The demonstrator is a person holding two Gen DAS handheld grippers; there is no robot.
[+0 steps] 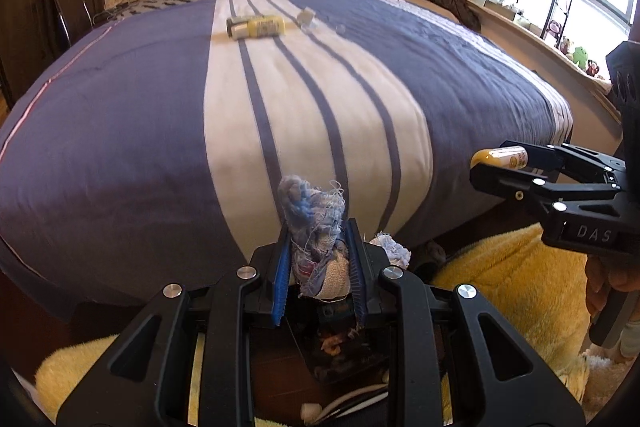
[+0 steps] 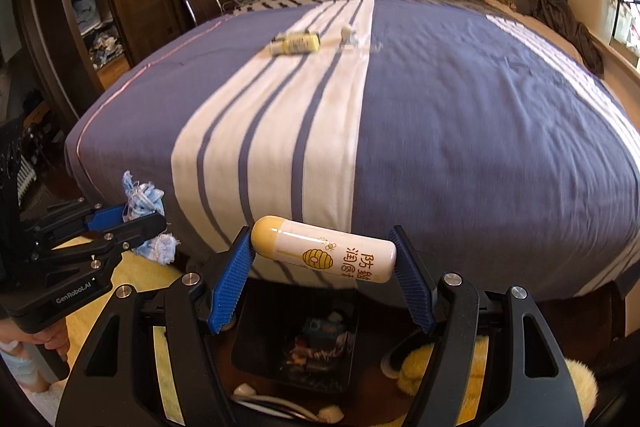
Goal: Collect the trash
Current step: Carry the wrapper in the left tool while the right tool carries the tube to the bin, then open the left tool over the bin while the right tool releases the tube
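Small white object (image 1: pixel 307 15) on bed blurred, unidentifiable.

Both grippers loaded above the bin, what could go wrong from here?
1. The tube is pinched end to end in the right gripper, so it might pivot out and miss the bin.
2. Frayed threads of the cloth wad may snag the left gripper pads on release.

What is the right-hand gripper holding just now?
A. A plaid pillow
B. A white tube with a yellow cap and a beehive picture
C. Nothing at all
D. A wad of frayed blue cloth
B: the right gripper has its blue pads pressed on the two ends of the white tube, while the frayed blue cloth sits in the left gripper.
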